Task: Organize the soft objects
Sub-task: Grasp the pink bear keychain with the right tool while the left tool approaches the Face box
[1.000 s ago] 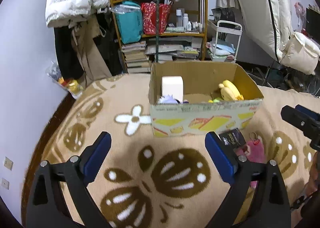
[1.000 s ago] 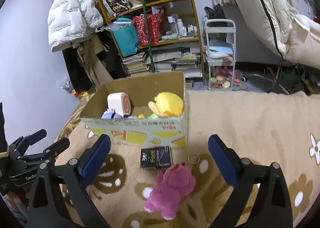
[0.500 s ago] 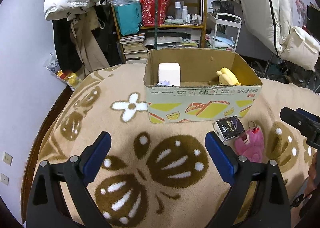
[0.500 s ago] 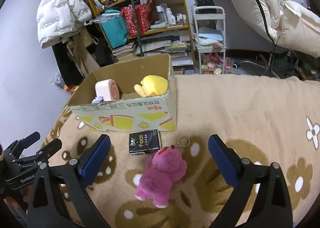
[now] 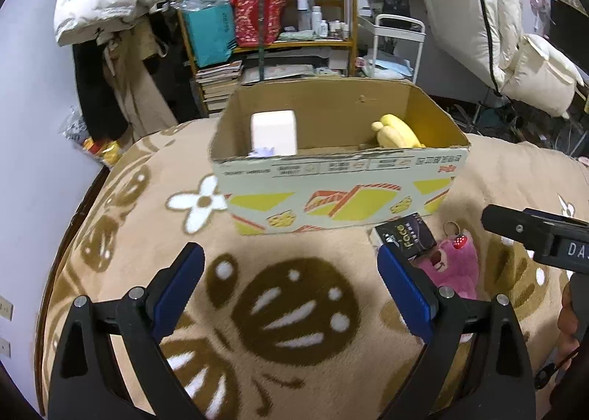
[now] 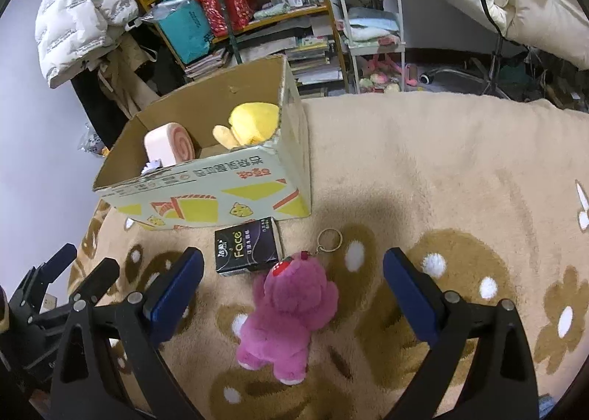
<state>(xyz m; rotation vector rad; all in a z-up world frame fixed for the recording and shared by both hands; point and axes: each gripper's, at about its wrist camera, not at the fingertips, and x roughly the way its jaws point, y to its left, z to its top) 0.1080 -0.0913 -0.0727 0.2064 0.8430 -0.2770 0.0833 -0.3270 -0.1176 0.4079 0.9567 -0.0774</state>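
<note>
On the tan blanket [image 6: 423, 162], the right gripper [image 6: 292, 285], jaws wide, has closed in above the pink bear [image 6: 291, 313]; the left gripper [image 5: 291, 283], wide too, partly hides it.

- Left gripper [image 5: 291, 283] — jaws spread wide, nothing between the blue pads.
- Right gripper [image 6: 292, 287] — jaws equally wide, pointing forward and down.

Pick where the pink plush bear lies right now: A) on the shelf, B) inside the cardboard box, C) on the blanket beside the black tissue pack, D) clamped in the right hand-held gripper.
C: the pink plush bear lies on the blanket, next to the black tissue pack.
</note>
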